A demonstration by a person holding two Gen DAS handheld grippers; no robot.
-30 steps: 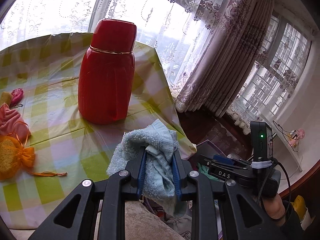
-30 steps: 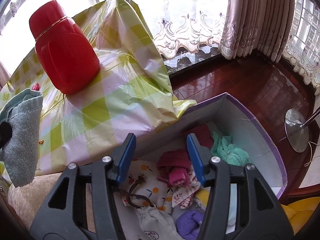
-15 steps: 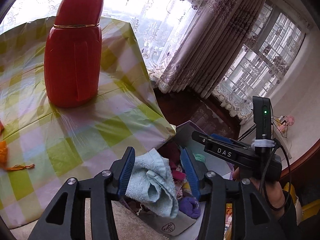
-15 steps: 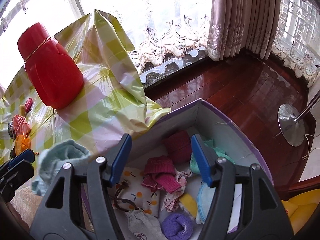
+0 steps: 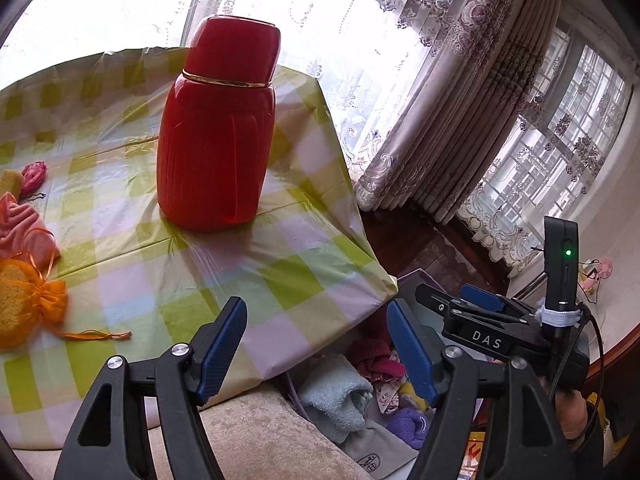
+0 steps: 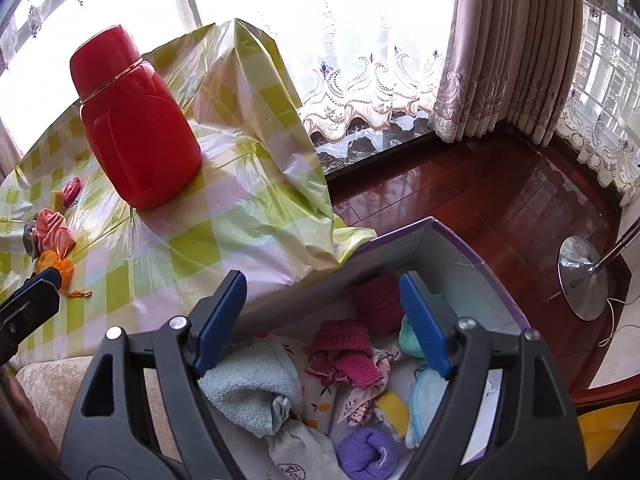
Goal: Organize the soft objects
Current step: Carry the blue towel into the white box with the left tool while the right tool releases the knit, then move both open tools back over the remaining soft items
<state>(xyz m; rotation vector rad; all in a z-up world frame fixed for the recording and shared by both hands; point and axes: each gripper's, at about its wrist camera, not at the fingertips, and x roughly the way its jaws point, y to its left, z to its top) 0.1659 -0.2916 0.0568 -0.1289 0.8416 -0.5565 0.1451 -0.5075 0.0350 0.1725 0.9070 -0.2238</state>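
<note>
Left wrist view looks obliquely down across the table's (image 5: 132, 280) near right corner, close. Right wrist view looks steeply down into the box (image 6: 452, 256) beside that corner. Both share the flask (image 5: 216, 128), table corner and box contents.

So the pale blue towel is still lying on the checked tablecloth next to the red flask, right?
Not quite. The pale blue towel lies in the purple box among the other soft things, as the right wrist view shows. The red flask does stand on the checked tablecloth.

harsh daylight blows out the windows (image 5: 100, 8); sharp focus, fisheye-bent edges.
</note>
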